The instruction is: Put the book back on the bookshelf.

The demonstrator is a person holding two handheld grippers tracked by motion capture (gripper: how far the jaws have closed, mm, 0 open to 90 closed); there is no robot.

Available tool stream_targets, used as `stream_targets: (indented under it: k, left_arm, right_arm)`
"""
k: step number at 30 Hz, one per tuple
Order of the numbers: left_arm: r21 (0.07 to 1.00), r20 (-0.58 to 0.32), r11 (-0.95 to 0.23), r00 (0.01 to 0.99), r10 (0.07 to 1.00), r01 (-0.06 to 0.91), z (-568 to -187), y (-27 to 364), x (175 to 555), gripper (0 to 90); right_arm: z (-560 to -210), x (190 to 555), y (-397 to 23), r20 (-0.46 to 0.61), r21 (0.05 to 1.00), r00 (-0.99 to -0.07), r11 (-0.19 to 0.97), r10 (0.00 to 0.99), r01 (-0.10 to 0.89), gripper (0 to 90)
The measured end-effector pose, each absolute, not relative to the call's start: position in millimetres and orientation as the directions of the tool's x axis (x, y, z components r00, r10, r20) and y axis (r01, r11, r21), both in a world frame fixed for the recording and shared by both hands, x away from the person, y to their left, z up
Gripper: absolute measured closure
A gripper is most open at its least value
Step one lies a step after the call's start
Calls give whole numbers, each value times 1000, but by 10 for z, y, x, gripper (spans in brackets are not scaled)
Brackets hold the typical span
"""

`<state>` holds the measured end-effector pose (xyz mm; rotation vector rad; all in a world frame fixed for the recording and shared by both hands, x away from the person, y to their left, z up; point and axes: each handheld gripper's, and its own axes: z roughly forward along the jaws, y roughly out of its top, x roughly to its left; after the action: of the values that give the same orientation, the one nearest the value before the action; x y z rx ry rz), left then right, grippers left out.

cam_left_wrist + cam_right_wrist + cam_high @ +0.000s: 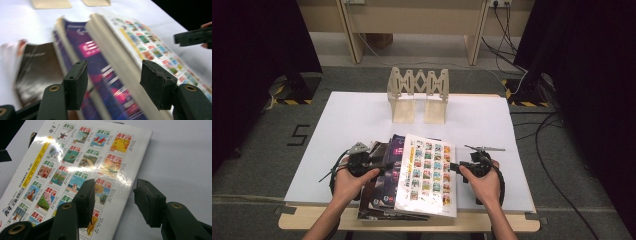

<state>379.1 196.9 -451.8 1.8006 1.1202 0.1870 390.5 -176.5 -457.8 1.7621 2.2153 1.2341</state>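
Observation:
A stack of books lies near the table's front edge. On top is a glossy white book (428, 172) (82, 162) (150, 47) covered in small colour pictures. Under it, shifted left, are a purple book (393, 152) (92, 50) and a dark book (37, 65). My left gripper (382, 165) (115, 85) is open at the stack's left side, with the purple and white books' edges between its jaws. My right gripper (457, 166) (113, 200) is open at the white book's right edge, one jaw over the cover and one over the table. Its jaw (193, 37) shows far off in the left gripper view.
A wooden folding book rack (418, 95) stands at the back centre of the white table top (352, 115). Dark curtains flank both sides, and cables run over the floor at the right. The stack slightly overhangs the front edge.

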Motion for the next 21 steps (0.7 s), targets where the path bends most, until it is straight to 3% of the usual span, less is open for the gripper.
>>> stream_targets:
  k: [10, 14, 21]
  left_arm:
    - [740, -403, -124, 584, 704, 661, -4567, 1630, 4005, 382]
    - [725, -402, -138, 578, 710, 675, -4600, 1582, 4063, 383]
    - [711, -399, -152, 571, 717, 687, -4637, 1573, 4096, 392]
  right_arm:
    - [-4656, 3936, -1652, 452, 558, -336, 32, 827, 829, 463]
    - [-4677, 3944, -1670, 440, 526, -309, 36, 843, 850, 462]
    - [-4772, 3962, -1676, 519, 475, -265, -17, 813, 880, 440]
